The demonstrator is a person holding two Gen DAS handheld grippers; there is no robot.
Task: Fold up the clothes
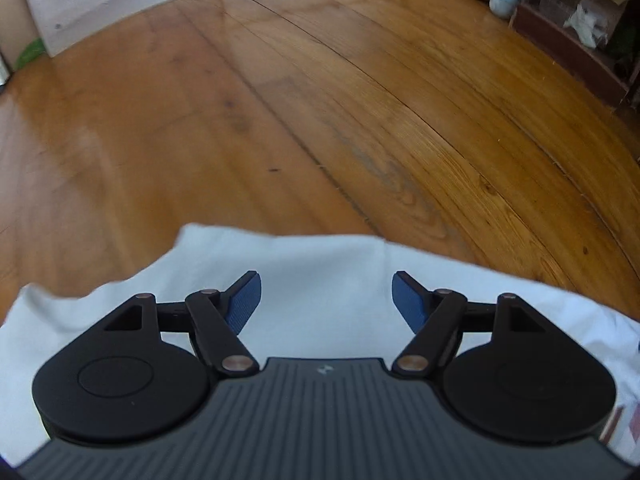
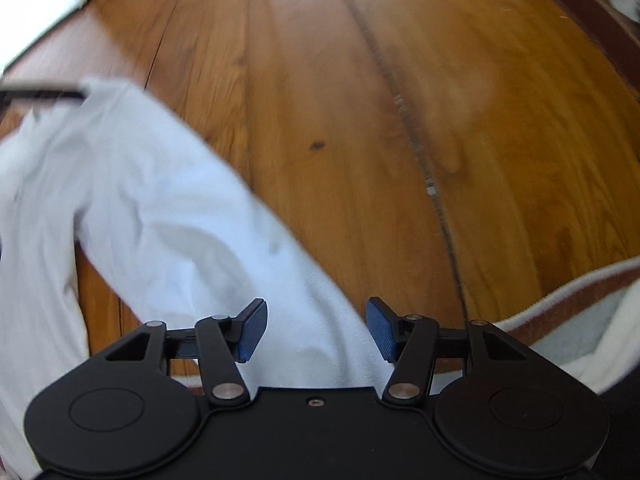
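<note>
A white garment point(image 1: 320, 264) lies on the wooden floor point(image 1: 280, 100). In the left wrist view my left gripper point(image 1: 326, 300) is open and empty, hovering over the garment's far edge. In the right wrist view the same white garment point(image 2: 160, 220) stretches from the upper left down under my right gripper point(image 2: 316, 330), which is open and empty above it. The picture is blurred. A thin dark bar point(image 2: 40, 94), seemingly part of the other gripper, shows at the left edge near the garment's far end.
A second cloth with a brown and white edge point(image 2: 560, 308) lies at the right in the right wrist view. A white board point(image 1: 100, 4) leans at the back left, and a dark wooden shelf point(image 1: 580, 40) with clutter stands at the back right.
</note>
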